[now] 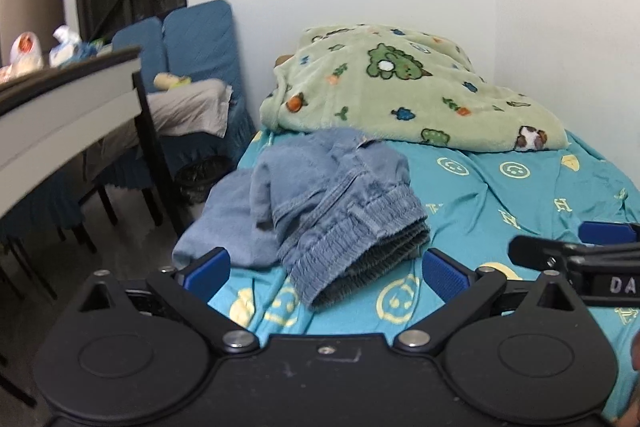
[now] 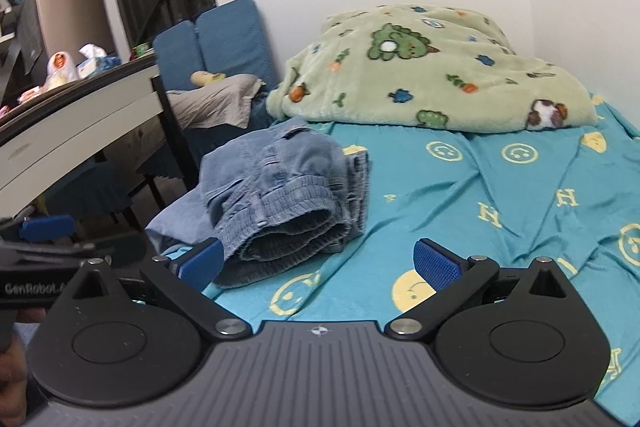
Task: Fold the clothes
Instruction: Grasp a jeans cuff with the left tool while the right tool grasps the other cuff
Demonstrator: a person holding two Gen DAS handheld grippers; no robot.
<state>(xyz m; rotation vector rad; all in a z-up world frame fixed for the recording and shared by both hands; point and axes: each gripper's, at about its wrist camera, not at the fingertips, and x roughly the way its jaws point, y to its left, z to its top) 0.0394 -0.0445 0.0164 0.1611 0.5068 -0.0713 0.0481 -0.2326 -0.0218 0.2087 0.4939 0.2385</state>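
Here, going from left to right, we have a table (image 1: 60, 115) and blue chairs (image 1: 192, 39) at the bed's side, then the denim garment (image 1: 320, 195) bunched near the left edge of the teal sheet (image 1: 500, 203), its elastic waistband toward us, and a green fleece blanket (image 1: 400, 87) behind it. We judge the denim sits there for easy reach, with free sheet to its right for spreading. Our left gripper (image 1: 326, 267) is spread wide, empty, straddling the waistband without touching it. Our right gripper (image 2: 318, 261) is equally wide apart, holding nothing, its left pad (image 2: 200, 259) just beside the denim.
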